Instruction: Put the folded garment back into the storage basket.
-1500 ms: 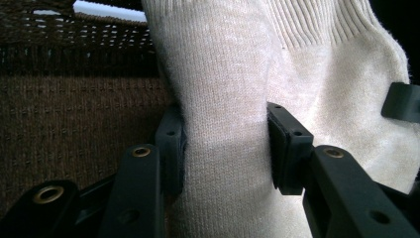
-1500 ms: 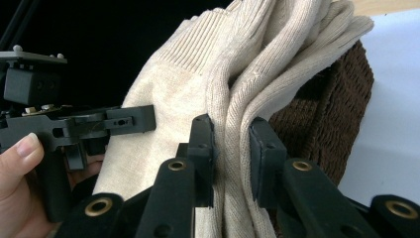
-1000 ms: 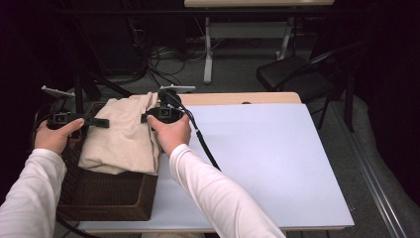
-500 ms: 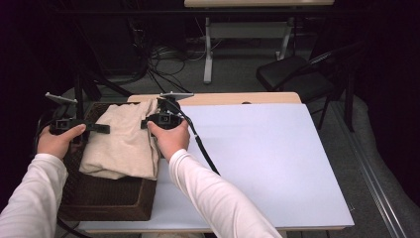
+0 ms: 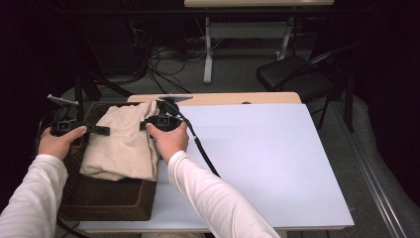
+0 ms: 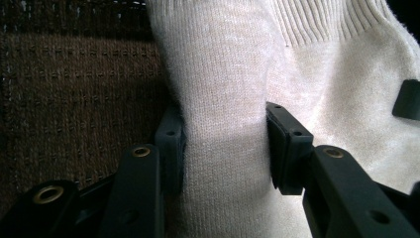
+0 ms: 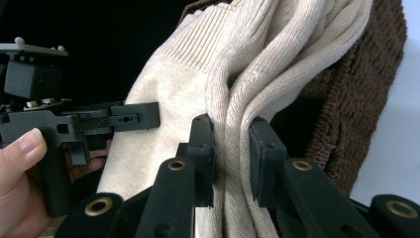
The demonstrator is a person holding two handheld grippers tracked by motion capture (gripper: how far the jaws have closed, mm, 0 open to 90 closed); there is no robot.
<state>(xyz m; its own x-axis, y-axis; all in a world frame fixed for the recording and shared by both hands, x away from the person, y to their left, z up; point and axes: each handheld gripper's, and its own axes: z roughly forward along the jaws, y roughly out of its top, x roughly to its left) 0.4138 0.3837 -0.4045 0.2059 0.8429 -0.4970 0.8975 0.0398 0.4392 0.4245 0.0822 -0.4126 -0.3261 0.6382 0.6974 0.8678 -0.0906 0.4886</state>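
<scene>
Where the white table meets its left edge, a dark brown woven basket stands, and a cream knitted sweater lies folded across its top, draped over the basket's near and right rims.

Left gripper: held in the person's left hand at the basket's left side, jaws pointing right toward the sweater. In the left gripper view its two black jaws are closed on a bunched fold of the cream knit, the pads pressing the fabric from both sides, with the brown weave of the basket behind at the left.

Right gripper: held in the person's right hand at the sweater's right edge, jaws pointing left. In the right gripper view its jaws are clamped on a thick fold of the sweater, several layers of knit running up between the pads. The ribbed hem shows at the upper left of the fabric, the basket sits to the right, and the left gripper with the left hand appears at the far left.

A black cable trails from the right gripper across the table toward the person. White sleeves cover both forearms. Beyond the table, a black chair stands on the grey floor.
</scene>
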